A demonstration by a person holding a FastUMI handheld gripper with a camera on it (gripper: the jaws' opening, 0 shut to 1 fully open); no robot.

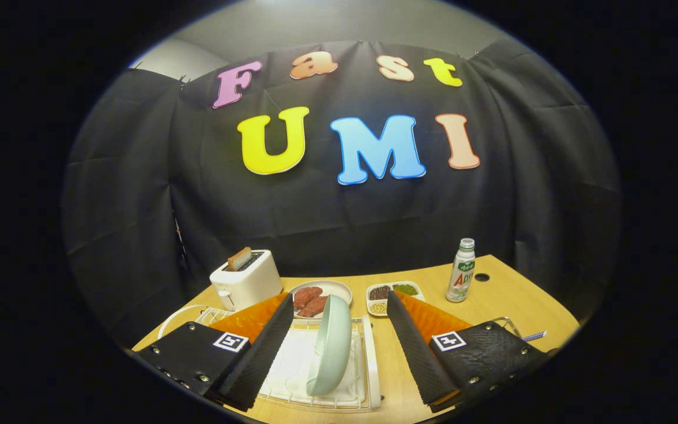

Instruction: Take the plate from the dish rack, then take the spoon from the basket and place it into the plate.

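In the gripper view, the gripper (339,347) has its fingers wide open and holds nothing. The plate (330,353) stands on its edge in the dish rack (368,377), between the two fingers but not touching them. So the job looks like it is only starting: the plate is not out yet, and the spoon step is still left.

Far back on the counter (509,300) sit a toaster (246,280), a dish of meat (321,297), a tray of beans (392,294) and a bottle (461,271).

On the right, a wire edge and a striped stick poke out behind the finger. That may be the basket, but I cannot tell.
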